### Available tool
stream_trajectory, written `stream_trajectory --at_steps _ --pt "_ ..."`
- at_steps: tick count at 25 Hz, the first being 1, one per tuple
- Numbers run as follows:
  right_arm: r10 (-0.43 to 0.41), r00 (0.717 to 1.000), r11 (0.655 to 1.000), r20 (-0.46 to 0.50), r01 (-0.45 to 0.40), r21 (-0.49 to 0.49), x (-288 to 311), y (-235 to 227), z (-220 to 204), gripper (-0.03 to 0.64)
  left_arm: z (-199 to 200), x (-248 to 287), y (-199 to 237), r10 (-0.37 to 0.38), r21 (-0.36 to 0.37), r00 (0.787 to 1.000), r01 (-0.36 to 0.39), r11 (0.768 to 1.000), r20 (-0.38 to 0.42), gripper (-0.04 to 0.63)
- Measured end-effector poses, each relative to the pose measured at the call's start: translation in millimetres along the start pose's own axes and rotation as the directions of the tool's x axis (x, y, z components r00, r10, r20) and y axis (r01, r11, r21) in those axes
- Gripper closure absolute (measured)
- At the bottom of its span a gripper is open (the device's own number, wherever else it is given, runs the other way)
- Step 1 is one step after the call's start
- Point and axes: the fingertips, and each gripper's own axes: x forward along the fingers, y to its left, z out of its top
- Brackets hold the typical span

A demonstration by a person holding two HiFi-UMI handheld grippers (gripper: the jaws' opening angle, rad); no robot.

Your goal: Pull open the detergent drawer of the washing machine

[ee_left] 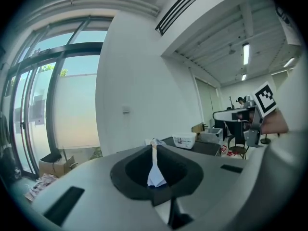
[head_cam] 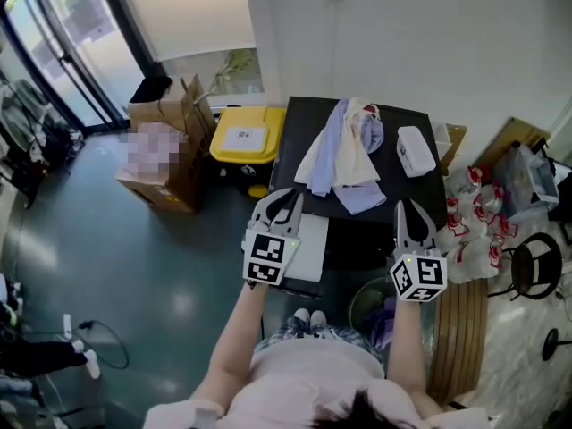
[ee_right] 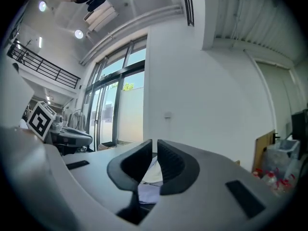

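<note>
As the left gripper and right gripper are held shut and empty, the detergent drawer is judged already pulled out, so only withdrawal is called for.

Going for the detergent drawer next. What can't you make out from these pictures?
- Detergent drawer: in the head view the washing machine shows its top only, and the left gripper covers part of the white panel below. Open or shut, unclear.
- Both gripper views: the gripper bodies hide the machine front; only clothes show past the shut jaws.
- White box: print too small.
</note>
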Motion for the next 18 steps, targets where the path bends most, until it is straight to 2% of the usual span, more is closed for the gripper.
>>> stream_trajectory --at_steps 4,18 --pt "-0.051 0.999 0.999 0.016 0.052 -0.008 -7 -15 5 0.598 5 1 0 0.014 -0.030 1.000 -0.013 0.999 0.023 0.565" --pt "-0.117 0.993 0.993 -0.017 0.116 -0.038 -11 -40 -2 0.601 8 8 3 0.018 -0.043 0.999 -0.017 0.999 0.034 0.569"
